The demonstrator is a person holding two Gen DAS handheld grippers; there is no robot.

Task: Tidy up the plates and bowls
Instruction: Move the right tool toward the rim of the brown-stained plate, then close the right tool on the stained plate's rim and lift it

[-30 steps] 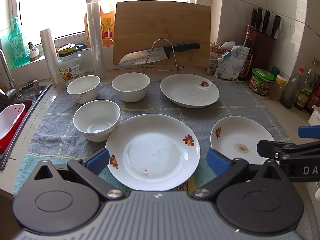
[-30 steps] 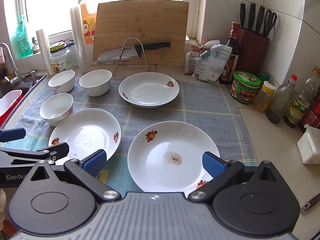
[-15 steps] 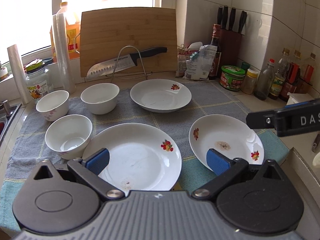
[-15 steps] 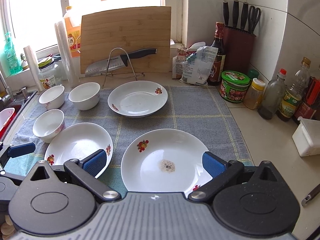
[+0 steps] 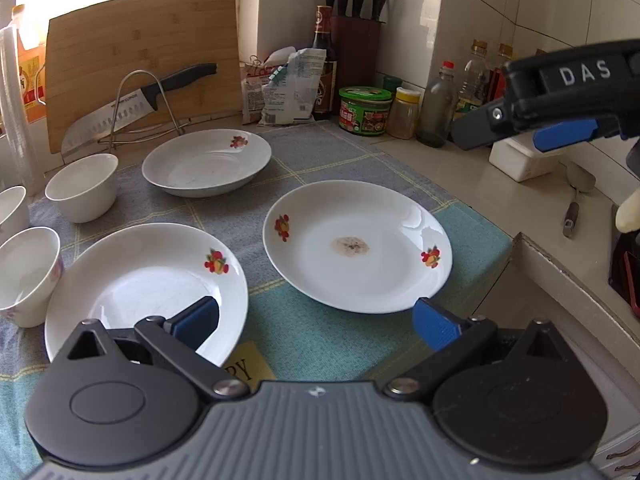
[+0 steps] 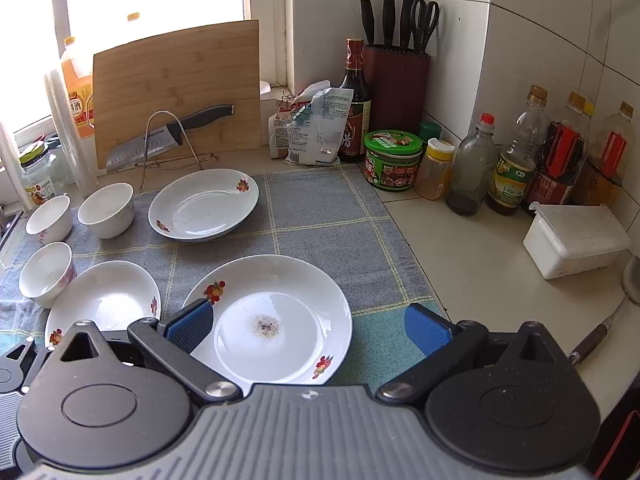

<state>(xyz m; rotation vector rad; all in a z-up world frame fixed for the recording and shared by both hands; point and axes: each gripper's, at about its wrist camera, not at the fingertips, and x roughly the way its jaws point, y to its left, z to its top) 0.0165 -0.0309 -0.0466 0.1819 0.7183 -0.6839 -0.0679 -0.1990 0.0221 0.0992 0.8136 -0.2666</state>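
Note:
Three white fruit-print plates lie on a grey-and-teal towel (image 5: pixel 320 152): a stained plate (image 5: pixel 356 246) at front right, a plate (image 5: pixel 144 288) at front left, a deep plate (image 5: pixel 206 162) at the back. Three white bowls stand at left: (image 5: pixel 82 188), (image 5: pixel 26 276), (image 6: pixel 49 218). My left gripper (image 5: pixel 316 322) is open and empty, low over the towel's front edge between the two front plates. My right gripper (image 6: pixel 308 326) is open and empty, above the stained plate (image 6: pixel 268 320); its body shows at the upper right in the left wrist view.
A cutting board (image 6: pixel 176 92) and a knife on a wire rack (image 6: pixel 168 140) stand at the back. Jars, bottles (image 6: pixel 512 168) and a knife block (image 6: pixel 394 80) line the right wall. A white lidded box (image 6: pixel 576 240) and a spoon (image 6: pixel 600 328) lie at right.
Both grippers have swung to the right; the sink has left view and the right-hand counter and bottles have come in. The right gripper sits higher in the left view. No dish has moved.

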